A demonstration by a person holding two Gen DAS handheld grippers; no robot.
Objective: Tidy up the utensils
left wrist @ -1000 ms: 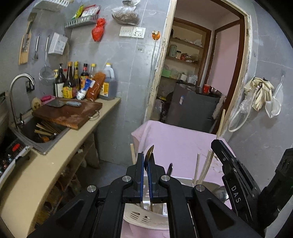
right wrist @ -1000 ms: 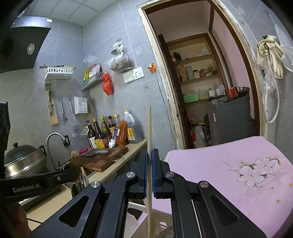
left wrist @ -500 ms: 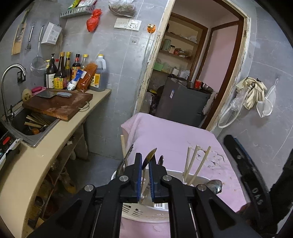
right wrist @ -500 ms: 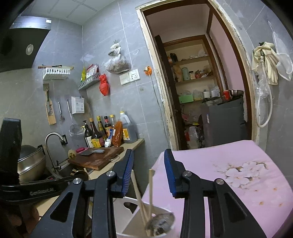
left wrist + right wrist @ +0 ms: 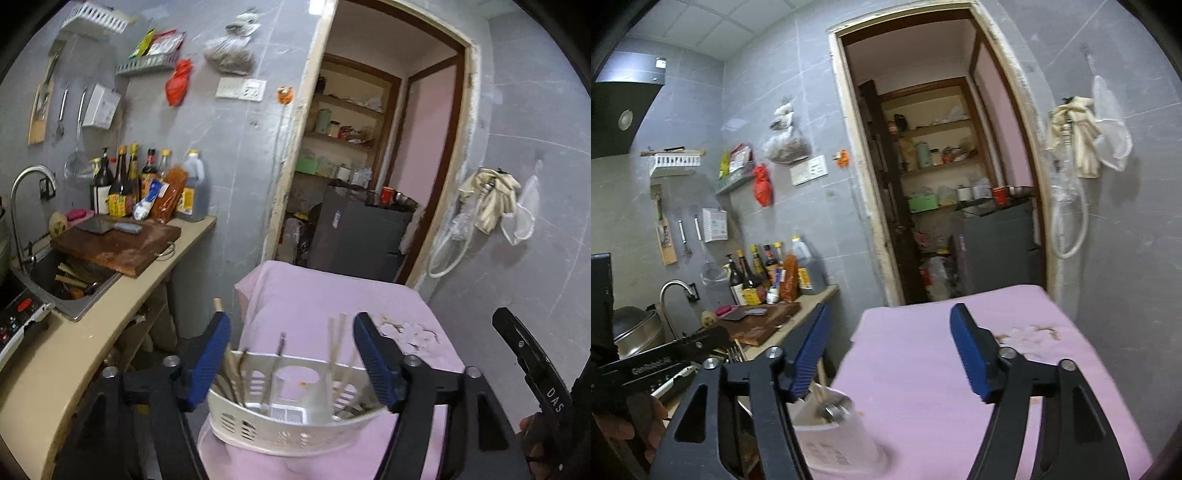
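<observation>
— What's in front of my left gripper [image 5: 291, 358]?

— Its jaws stand wide apart and hold nothing. Between them I see a white slotted caddy [image 5: 280, 428] sitting on the pink cloth [image 5: 314, 295] that covers the tabletop. It is split into compartments. Pale chopsticks [image 5: 334, 343] lean upright in the right-hand part, a dark-handled utensil [image 5: 279, 349] stands near the middle, and a few more handles crowd the left-hand part, too blurred for me to name.

— And my right gripper [image 5: 890, 354]?

— Also spread wide, empty. Low between its jaws, toward the left finger, stands a white holder [image 5: 838, 432] on the same cloth [image 5: 942, 350]; a pale stick and a round metal end, likely a spoon [image 5: 831, 410], poke out of it. I cannot tell whether this is one end of the caddy.

— Anything else holding things?

— To the left, the sink [image 5: 66, 284] has wooden-handled tools lying in it. Beside it a cutting board [image 5: 118, 243] carries a cleaver [image 5: 98, 225], and bottles [image 5: 125, 181] stand in a row against the wall behind. My other gripper's black body shows at the right edge of the left view.
</observation>
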